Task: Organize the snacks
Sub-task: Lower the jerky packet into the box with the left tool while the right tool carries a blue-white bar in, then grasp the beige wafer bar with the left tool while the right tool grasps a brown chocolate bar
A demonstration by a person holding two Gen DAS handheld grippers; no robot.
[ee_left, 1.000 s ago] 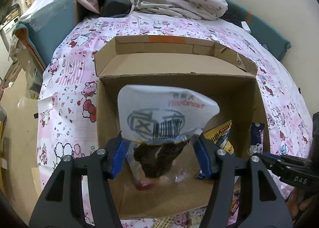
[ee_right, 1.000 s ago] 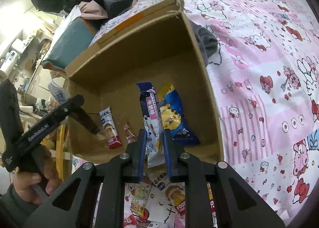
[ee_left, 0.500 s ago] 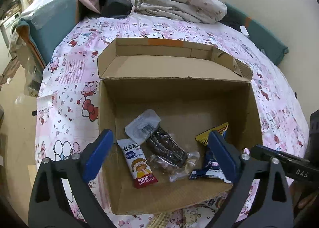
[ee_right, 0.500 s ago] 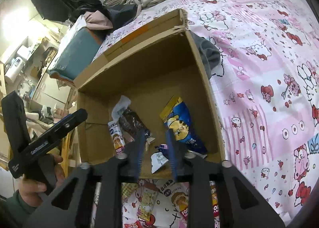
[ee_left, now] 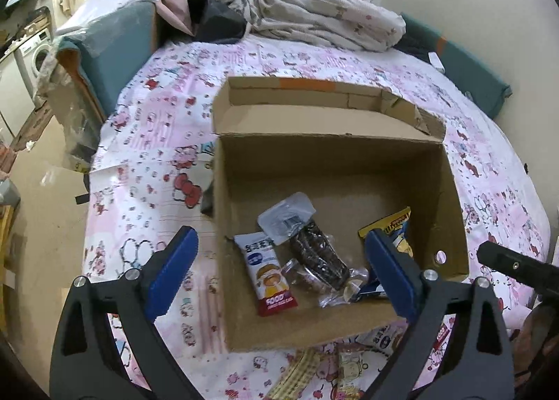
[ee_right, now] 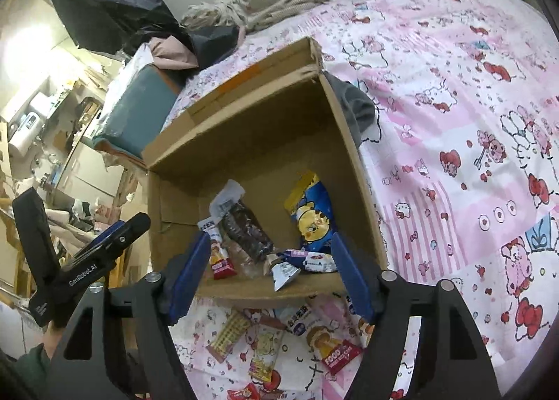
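Both grippers tilt down over the cardboard box (ee_left: 450, 186) on the pink bedspread (ee_right: 471, 120). Left gripper (ee_left: 279, 270) – jaws wide apart, nothing btwn them. Right gripper (ee_right: 270, 270) – jaws just been opening, also nothing held. Inside the box: red-and-white snack bar (ee_left: 267, 270), dark clear-wrapped snack (ee_left: 314, 253), blue-yellow packet (ee_right: 312, 218). More snack packets (ee_right: 279, 333) lie just outside the box's near wall.

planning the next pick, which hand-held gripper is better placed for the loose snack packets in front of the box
Right, probably. The right hand-held gripper hangs open and empty with the loose packets directly beneath it. The left hand-held gripper, also open, faces into the cardboard box.
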